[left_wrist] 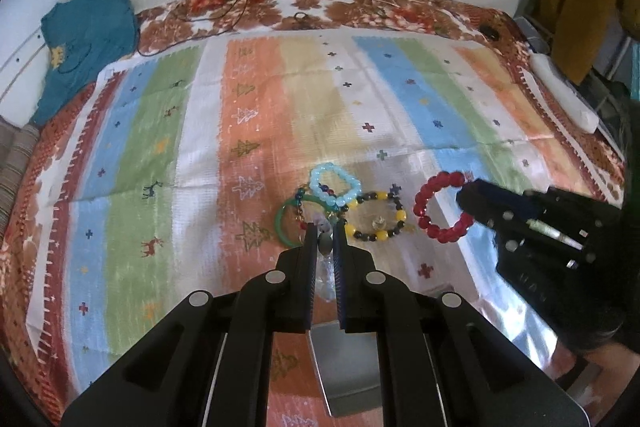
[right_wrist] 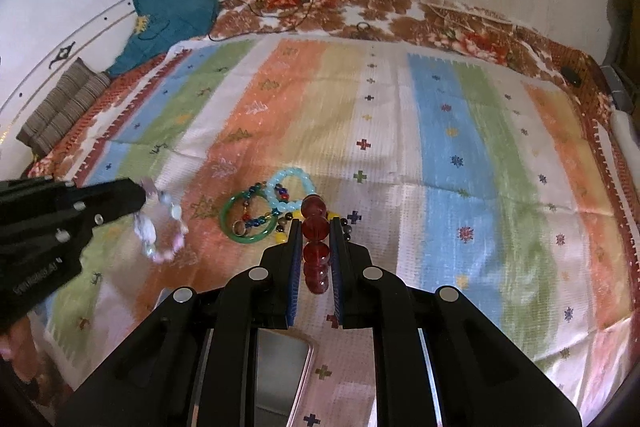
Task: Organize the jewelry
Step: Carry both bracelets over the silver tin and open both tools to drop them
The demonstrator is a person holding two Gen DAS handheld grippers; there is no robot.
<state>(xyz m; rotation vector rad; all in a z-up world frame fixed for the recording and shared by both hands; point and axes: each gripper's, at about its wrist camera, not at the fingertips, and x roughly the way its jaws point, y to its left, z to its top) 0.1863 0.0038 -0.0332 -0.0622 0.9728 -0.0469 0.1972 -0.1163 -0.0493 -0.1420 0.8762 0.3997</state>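
My left gripper [left_wrist: 324, 227] is shut on a clear pale-pink bead bracelet [right_wrist: 160, 227], seen edge-on between its fingers in the left wrist view [left_wrist: 325, 259] and hanging above the cloth. My right gripper [right_wrist: 316, 223] is shut on a red bead bracelet [right_wrist: 315, 247], which shows as a full ring in the left wrist view [left_wrist: 440, 205]. On the striped cloth lie a light-blue bead bracelet [left_wrist: 335, 185], a green bangle [right_wrist: 248, 217] with a multicolour beaded piece across it, and a yellow-and-black bead bracelet [left_wrist: 378, 215].
A metal tray [left_wrist: 344, 367] lies under the grippers at the near edge and also shows in the right wrist view [right_wrist: 280, 367]. A teal garment [left_wrist: 84, 39] and cables sit at the far left by the wall. A white object [left_wrist: 564, 91] lies at the right edge.
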